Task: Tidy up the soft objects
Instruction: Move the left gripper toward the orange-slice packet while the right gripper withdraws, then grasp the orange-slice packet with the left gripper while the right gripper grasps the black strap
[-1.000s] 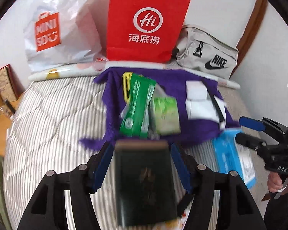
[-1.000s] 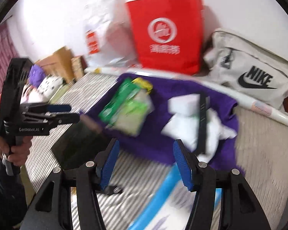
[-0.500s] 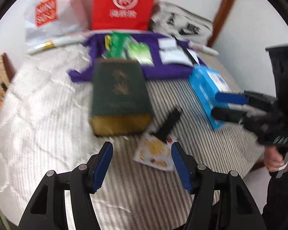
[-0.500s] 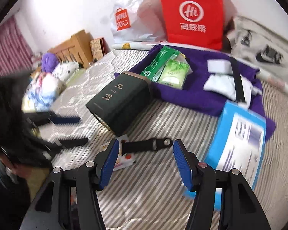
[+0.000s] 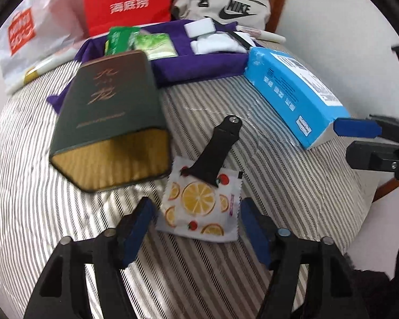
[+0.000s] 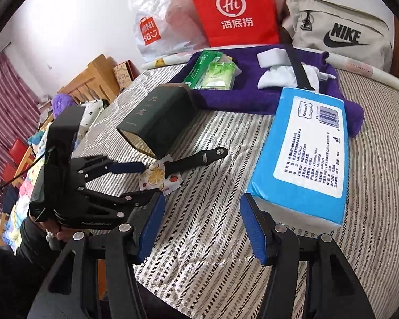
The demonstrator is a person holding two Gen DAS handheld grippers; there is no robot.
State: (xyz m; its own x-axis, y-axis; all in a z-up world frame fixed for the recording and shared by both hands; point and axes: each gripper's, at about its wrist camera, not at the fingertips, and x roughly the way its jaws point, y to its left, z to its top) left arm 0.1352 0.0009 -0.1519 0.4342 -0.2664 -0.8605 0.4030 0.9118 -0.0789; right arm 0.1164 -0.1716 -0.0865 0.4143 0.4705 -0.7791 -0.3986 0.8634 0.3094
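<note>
Left gripper (image 5: pixel 196 220) is pointing down at the striped bed cover (image 5: pixel 292 186), its jaws opening, one blue pad on each side of the near end of a fruit-print sachet (image 5: pixel 199 204). The pads are not pressing on it. A black strap (image 5: pixel 216 151) is lying across the sachet's far edge and running away toward the purple cloth (image 5: pixel 199 63).

Just left of the sachet a dark green box (image 5: pixel 109 106) is lying on its side, gold end facing the camera. Whether box and sachet are touching is unclear; the box edge is blurred.

Right gripper (image 6: pixel 202 226) is hovering over bare cover, jaws apart and nothing between them. The blue tissue pack (image 6: pixel 306 154) is lying just beyond its right finger.

On the purple cloth, green packets (image 6: pixel 212 71) are sitting left, white soft pieces (image 6: pixel 279 77) right. A red paper bag (image 6: pixel 234 8), a white plastic bag (image 6: pixel 159 21) and a beige Nike pouch (image 6: pixel 340 32) are standing along the wall.
</note>
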